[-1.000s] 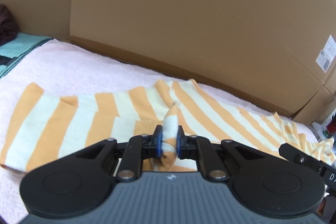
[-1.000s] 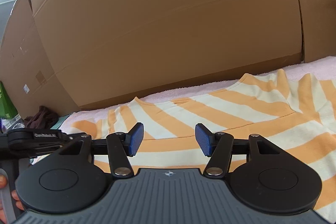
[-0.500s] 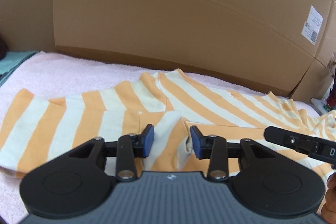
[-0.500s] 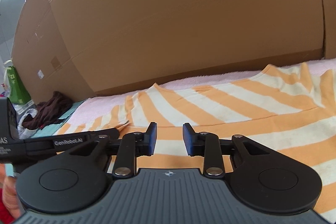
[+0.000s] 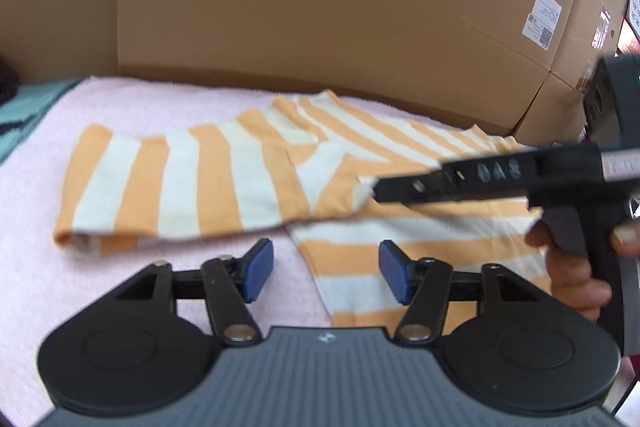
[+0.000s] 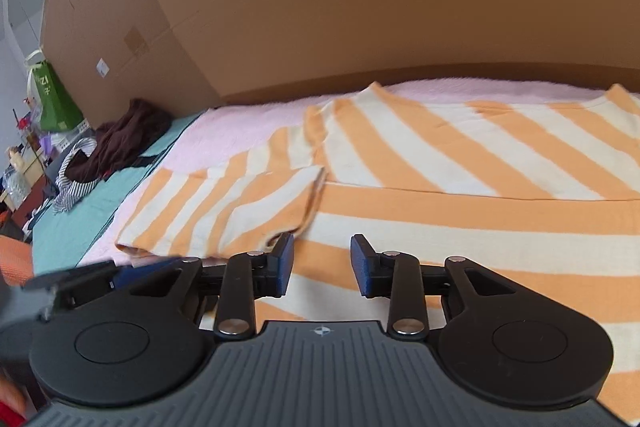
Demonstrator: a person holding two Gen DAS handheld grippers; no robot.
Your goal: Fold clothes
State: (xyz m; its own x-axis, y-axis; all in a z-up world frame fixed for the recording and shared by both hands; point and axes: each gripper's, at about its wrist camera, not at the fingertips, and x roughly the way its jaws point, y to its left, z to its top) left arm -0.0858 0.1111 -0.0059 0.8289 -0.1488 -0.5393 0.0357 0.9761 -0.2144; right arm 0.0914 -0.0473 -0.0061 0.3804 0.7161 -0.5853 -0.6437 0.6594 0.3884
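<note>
While striped knit top (image 5: 224,179) lies flat w/ sleeve folded, both jaws opening, empty.

The orange-and-cream striped knit garment (image 5: 224,179) is showing a soft, matt cloth weave, and it is lying on a fluffy pink terry towel (image 5: 132,99) with a rough, looped nap. Behind, the big brown cardboard boxes (image 5: 320,7) are looking dull and papery, one bearing a smooth white paper label (image 5: 541,19). The left gripper (image 5: 326,275) is showing matt black plastic with a ribbed grey housing, shiny metal pivot pins and rubbery blue fingers (image 5: 258,273).
</note>
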